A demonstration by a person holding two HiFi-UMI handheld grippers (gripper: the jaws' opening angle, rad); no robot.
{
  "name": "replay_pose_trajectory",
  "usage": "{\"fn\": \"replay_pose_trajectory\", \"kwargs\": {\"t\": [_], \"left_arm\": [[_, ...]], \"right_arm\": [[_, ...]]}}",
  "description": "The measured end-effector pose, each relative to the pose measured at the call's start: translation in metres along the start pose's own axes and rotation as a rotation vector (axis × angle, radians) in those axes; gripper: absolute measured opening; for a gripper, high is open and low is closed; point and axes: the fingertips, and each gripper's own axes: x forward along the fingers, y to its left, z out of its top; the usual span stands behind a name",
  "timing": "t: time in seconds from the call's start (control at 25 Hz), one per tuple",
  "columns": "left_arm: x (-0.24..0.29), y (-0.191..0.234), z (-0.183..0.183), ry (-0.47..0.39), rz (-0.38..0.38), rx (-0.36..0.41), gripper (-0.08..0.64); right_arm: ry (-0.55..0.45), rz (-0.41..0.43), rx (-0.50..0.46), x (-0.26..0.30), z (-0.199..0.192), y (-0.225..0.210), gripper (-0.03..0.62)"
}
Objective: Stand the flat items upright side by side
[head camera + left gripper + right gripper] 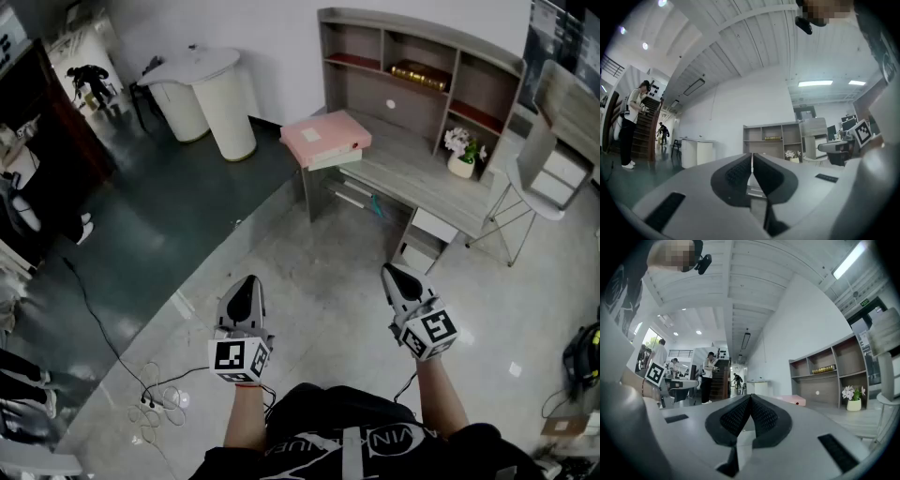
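A stack of flat items, a pink folder (324, 134) on top of a pale one, lies at the left end of the grey desk (412, 178). The pink folder (797, 400) also shows far off in the right gripper view. My left gripper (246, 291) is held out level above the floor, well short of the desk, jaws shut with nothing between them. To its right my right gripper (396, 278) is likewise shut and empty. In the left gripper view, the left gripper (752, 155) points toward the shelf unit (773, 140).
The desk carries a shelf hutch (422, 66) with a gold object and a white flower pot (461, 155). A chair (539, 178) stands at the right. White round counters (211, 94) stand at the back left. Cables and a power strip (155, 398) lie on the floor.
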Motion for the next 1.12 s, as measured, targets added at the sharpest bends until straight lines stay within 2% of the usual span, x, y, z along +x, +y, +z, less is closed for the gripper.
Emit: {"fn": "replay_pose_trajectory", "kwargs": {"t": [0.28,0.48,0.68,0.84,0.92,1.04,1.12], "left_arm": [[-0.007,0.007,-0.011,0.043,0.036,0.001,0.014],[-0.018,0.019,-0.019,0.062,0.088,-0.01,0.014],[-0.018,0.023,-0.009,0.036,0.094,-0.012,0.014],[-0.017,0.015,-0.008,0.036,0.063,-0.022,0.015],[-0.017,0.014,-0.008,0.04,0.056,-0.046,0.026],[-0.012,0.022,-0.012,0.05,0.078,-0.076,0.071],[-0.006,0.026,-0.015,0.05,0.086,-0.092,0.136]], "right_arm": [[0.009,-0.084,-0.009,-0.005,0.003,-0.012,0.009],[0.009,-0.085,-0.016,-0.012,-0.001,-0.011,0.009],[0.002,-0.078,-0.019,-0.014,0.003,-0.011,0.009],[-0.013,-0.096,0.022,-0.019,0.0,-0.019,0.013],[-0.012,-0.111,0.046,-0.02,-0.003,-0.023,0.045],[-0.007,-0.111,0.064,-0.018,-0.009,-0.026,0.133],[0.0,-0.117,0.078,-0.016,-0.015,-0.031,0.171]]}}
